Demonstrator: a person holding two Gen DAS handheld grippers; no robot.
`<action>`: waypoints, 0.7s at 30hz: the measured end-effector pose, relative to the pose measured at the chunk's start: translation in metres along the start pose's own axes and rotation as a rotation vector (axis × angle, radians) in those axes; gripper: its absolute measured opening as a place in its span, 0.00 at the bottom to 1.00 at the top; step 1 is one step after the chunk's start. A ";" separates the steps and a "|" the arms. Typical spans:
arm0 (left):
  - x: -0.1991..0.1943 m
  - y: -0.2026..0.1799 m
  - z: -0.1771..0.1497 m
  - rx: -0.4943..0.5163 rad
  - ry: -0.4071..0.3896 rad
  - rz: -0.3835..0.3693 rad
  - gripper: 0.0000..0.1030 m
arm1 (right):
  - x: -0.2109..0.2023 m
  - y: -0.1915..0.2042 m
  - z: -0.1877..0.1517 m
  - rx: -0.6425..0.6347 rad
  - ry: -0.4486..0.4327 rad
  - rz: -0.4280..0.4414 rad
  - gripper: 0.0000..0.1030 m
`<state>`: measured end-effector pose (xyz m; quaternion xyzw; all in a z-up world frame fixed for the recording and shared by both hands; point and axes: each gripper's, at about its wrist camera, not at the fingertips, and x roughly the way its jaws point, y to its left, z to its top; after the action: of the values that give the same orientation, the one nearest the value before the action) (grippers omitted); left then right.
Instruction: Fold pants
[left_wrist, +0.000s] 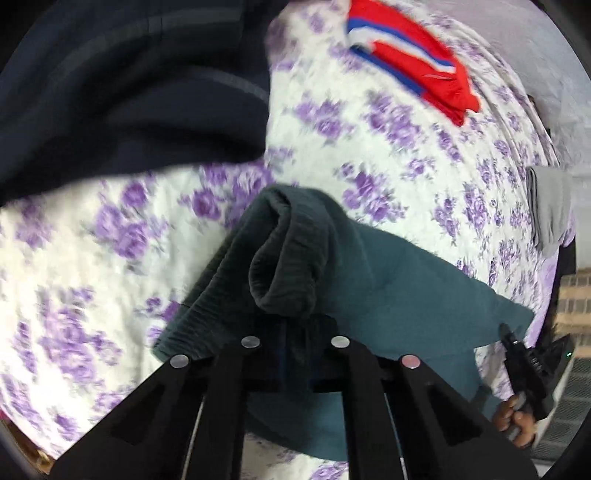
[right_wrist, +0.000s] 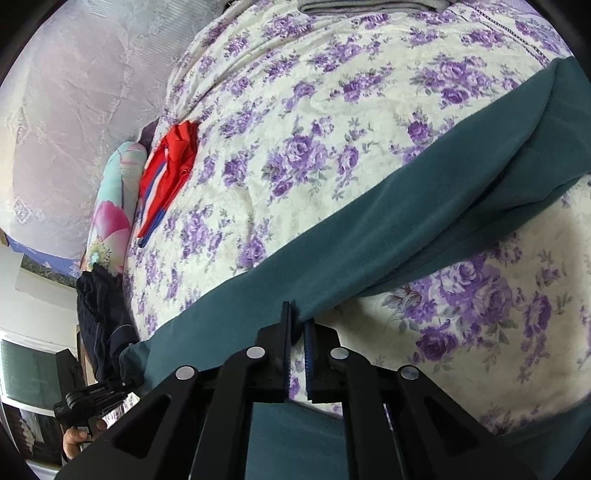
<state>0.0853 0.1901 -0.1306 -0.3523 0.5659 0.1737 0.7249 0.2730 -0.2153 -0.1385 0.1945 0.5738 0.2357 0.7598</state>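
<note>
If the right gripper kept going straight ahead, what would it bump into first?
Probably the teal pants. The right gripper points straight at the band of them lying across the flowery bedspread, and their edge already sits between its nearly closed fingers. Exact depth is hard to judge.

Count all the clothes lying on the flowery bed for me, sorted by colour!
Teal pants: 1
Red clothes with blue and white stripes: 1
Dark navy clothes: 1
Grey clothes: 1
Total: 4
</note>
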 end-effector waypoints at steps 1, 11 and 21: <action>-0.010 -0.002 -0.001 0.014 -0.025 0.002 0.05 | -0.007 0.003 -0.001 -0.007 -0.006 0.016 0.05; -0.058 0.017 -0.015 0.138 -0.100 0.043 0.05 | -0.073 0.031 -0.078 -0.182 0.079 0.061 0.05; 0.006 0.036 -0.038 0.220 0.052 0.159 0.09 | -0.030 -0.006 -0.134 -0.074 0.214 -0.043 0.13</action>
<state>0.0371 0.1874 -0.1517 -0.2292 0.6262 0.1584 0.7281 0.1382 -0.2340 -0.1542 0.1276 0.6467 0.2600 0.7056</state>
